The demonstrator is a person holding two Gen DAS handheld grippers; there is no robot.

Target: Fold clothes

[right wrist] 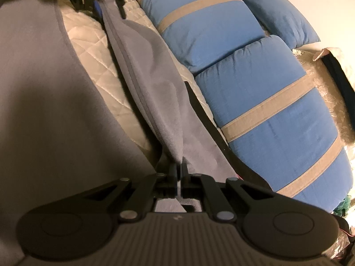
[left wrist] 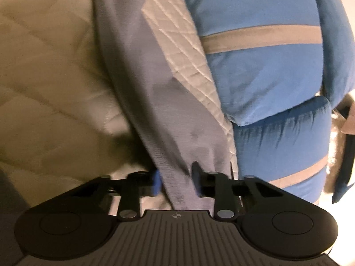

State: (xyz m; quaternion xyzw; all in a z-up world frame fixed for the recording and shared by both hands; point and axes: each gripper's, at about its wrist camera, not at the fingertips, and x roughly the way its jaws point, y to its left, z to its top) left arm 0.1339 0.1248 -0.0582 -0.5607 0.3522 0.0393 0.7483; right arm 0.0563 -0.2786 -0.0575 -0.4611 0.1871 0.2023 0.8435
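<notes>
Right claw (right wrist: 179, 173): jaws pinched tight on an edge of the grey garment (right wrist: 155, 102). Left claw (left wrist: 175, 177): jaws narrow, a twisted grey strip between them; pad contact unclear. The soft, matte cloth stretches ahead of both over a quilted cream bed cover (left wrist: 44, 66). Beyond, to the right: plump blue pillows (right wrist: 255, 93) with tan stripes.

Grey garment (right wrist: 155, 71) soft matt fleece; bedcover (left wrist: 44, 66) quilted cloth; tongs (right wrist: 179, 173) matt plastic.

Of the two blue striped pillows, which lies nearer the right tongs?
The lower pillow with two tan stripes showing; the other pillow lies farther up beside the left tongs.
</notes>
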